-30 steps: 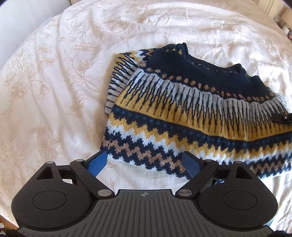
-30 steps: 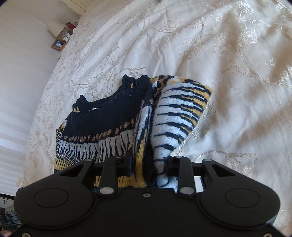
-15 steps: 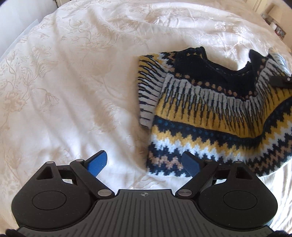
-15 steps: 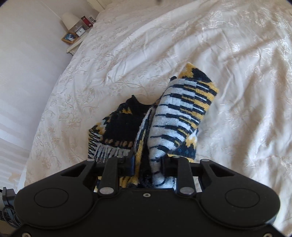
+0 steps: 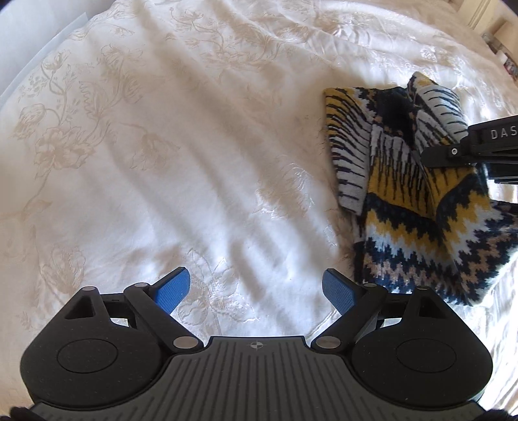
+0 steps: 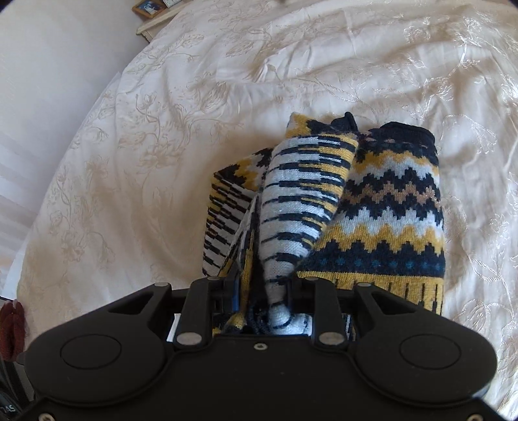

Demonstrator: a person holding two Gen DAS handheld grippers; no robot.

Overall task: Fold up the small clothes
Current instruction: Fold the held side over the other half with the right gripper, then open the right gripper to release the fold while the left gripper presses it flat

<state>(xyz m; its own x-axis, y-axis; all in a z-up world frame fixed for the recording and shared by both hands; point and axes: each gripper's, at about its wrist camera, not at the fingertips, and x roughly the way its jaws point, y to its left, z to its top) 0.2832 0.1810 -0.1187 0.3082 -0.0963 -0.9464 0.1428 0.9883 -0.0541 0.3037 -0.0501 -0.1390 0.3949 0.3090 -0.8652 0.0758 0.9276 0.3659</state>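
Note:
A small knitted sweater [image 5: 404,207] in navy, yellow and white zigzag bands lies on the bedspread, at the right of the left wrist view. My left gripper [image 5: 255,275] is open over bare bedspread to the sweater's left, and its blue pads [image 5: 171,291] hold nothing. My right gripper [image 6: 264,285] is shut on a bunched striped sleeve and shoulder [image 6: 301,194] of the sweater [image 6: 382,207], lifted and folded over the body. Its jaws are opening slightly, with the knit still between them. In the left wrist view the right gripper's black body [image 5: 469,149] sits over the sweater's top right.
A cream bedspread [image 5: 162,145] with an embroidered flower pattern covers the bed [image 6: 162,129]. A framed picture [image 6: 147,6] stands on a bedside shelf at the far left. A dark red object [image 6: 11,327] shows at the left edge.
My left gripper moved left, off the sweater's hem and over bare bedspread. My right gripper carried the striped sleeve and that side of the sweater across the body, so the sweater looks narrower.

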